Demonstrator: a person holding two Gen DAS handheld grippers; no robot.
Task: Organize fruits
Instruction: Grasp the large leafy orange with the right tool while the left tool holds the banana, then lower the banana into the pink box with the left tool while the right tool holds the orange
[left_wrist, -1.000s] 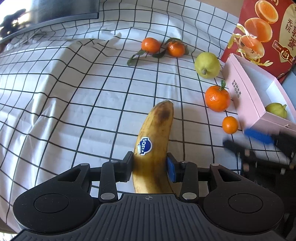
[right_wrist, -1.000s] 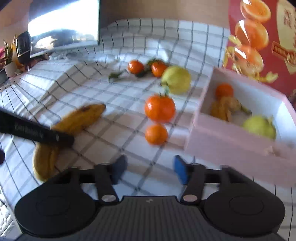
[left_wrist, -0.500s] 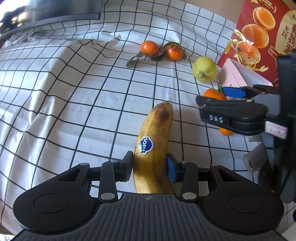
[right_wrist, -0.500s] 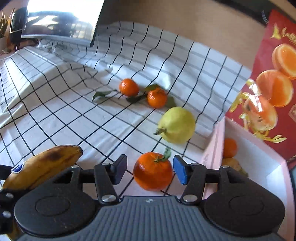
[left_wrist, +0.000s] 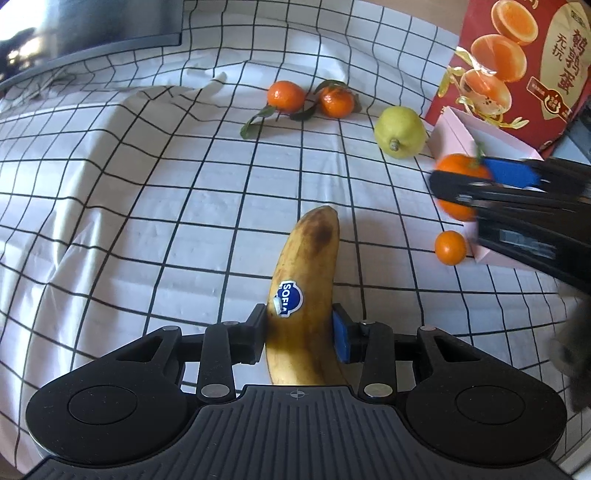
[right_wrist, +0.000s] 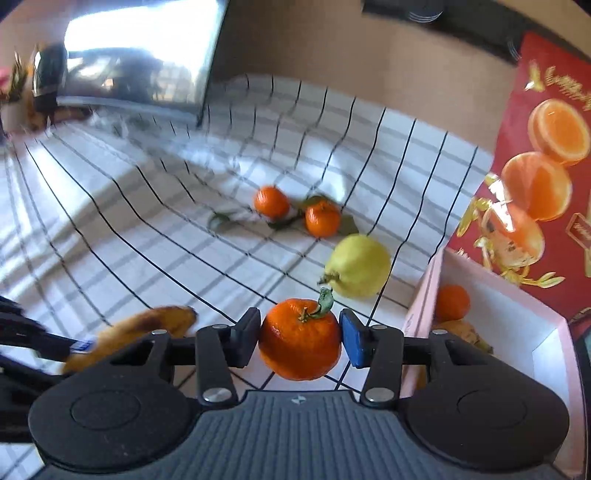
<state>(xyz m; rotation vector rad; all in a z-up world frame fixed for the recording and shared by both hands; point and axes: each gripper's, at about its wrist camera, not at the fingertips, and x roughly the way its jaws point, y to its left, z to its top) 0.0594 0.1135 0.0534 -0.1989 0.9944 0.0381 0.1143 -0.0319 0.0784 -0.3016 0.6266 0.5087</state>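
Note:
My left gripper (left_wrist: 300, 330) is shut on a spotted yellow banana (left_wrist: 308, 295) with a blue sticker, held over the checked cloth. My right gripper (right_wrist: 300, 336) is shut on a large orange (right_wrist: 300, 339) with a green leaf; the orange also shows in the left wrist view (left_wrist: 458, 173), beside the pink box (left_wrist: 476, 136). The pink box (right_wrist: 524, 332) holds a small orange (right_wrist: 451, 302) and a yellowish fruit. The banana shows at the lower left of the right wrist view (right_wrist: 140, 332).
On the cloth lie two small oranges with leaves (left_wrist: 286, 96) (left_wrist: 336, 101), a yellow-green pear-like fruit (left_wrist: 399, 132) and a tiny orange (left_wrist: 450, 248). A red printed carton (left_wrist: 517, 62) stands behind the box. A dark screen (left_wrist: 92, 26) stands at the back left.
My right gripper has closed on the large orange and lifted it off the cloth. My left gripper still holds the banana in about the same place.

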